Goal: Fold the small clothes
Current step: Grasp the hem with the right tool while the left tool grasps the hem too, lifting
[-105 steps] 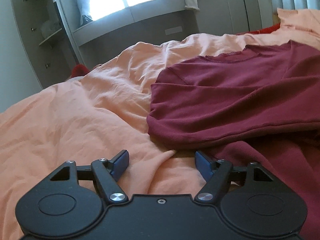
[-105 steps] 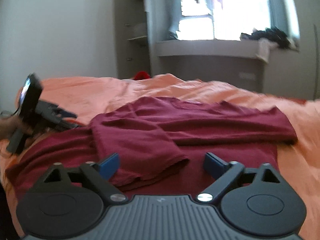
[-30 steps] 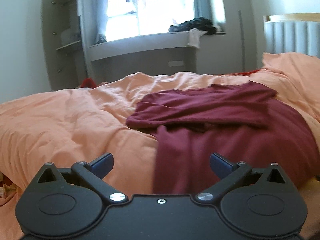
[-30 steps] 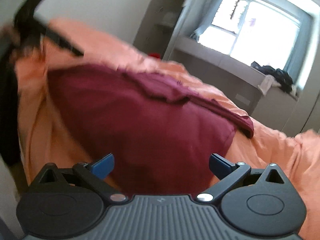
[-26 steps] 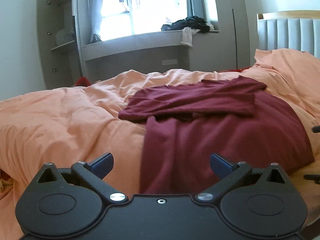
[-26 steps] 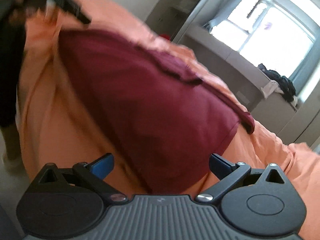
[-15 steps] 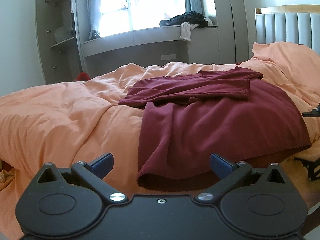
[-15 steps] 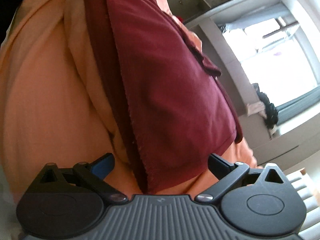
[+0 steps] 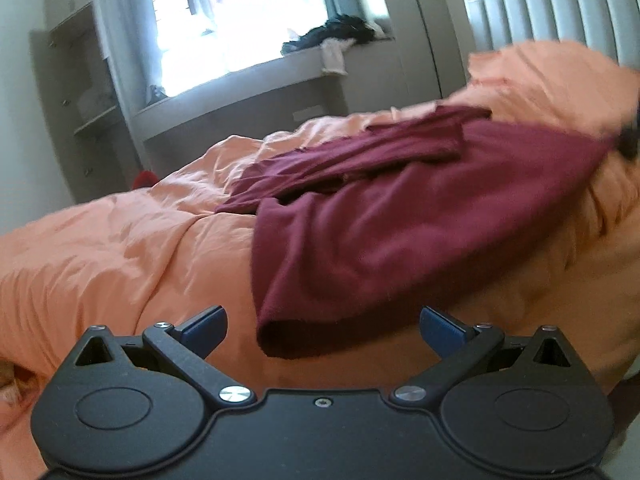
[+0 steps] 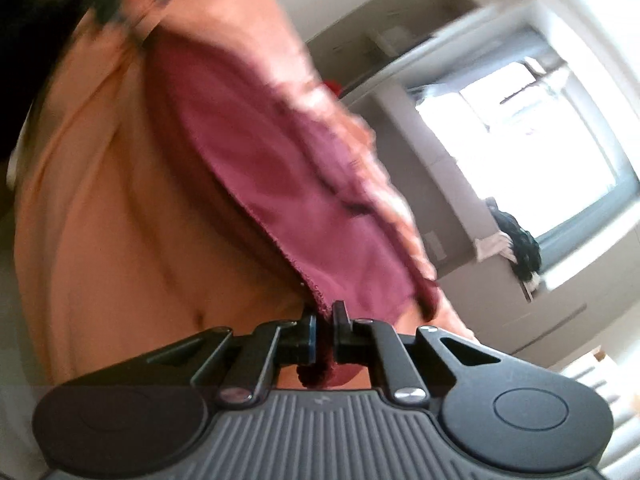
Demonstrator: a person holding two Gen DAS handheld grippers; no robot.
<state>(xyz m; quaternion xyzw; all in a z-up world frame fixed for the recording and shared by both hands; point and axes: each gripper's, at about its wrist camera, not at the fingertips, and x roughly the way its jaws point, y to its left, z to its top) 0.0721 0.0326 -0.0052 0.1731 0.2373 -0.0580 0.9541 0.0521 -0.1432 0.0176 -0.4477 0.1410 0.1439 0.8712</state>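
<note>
1. The maroon shirt point(image 9: 400, 220) lies spread on the bed's orange duvet point(image 9: 120, 248), its sleeves folded across the upper part and its lower hem hanging over the near edge of the bed.
2. The right gripper point(image 10: 325, 338) has its fingers point(image 10: 310, 336) pressed together on the shirt's hem point(image 10: 320, 300); a bunch of maroon cloth shows below the pinch.
3. The left gripper point(image 9: 322, 330) holds nothing. Its blue-tipped fingers point(image 9: 204, 326) are spread wide, just short of the hem's hanging corner and not touching it.
4. Behind the bed, a grey window ledge point(image 9: 248, 84) carries a heap of dark and white clothes point(image 9: 336, 34); open shelves point(image 9: 92, 116) stand to the left, and a padded headboard point(image 9: 560, 12) to the right.
5. A small red thing point(image 9: 145, 179) peeks over the far edge of the duvet; I cannot tell what it is.
6. The right wrist view is tilted and blurred. The dark shape at its upper left corner cannot be made out, nor the dark blur at the right edge of the left wrist view.
</note>
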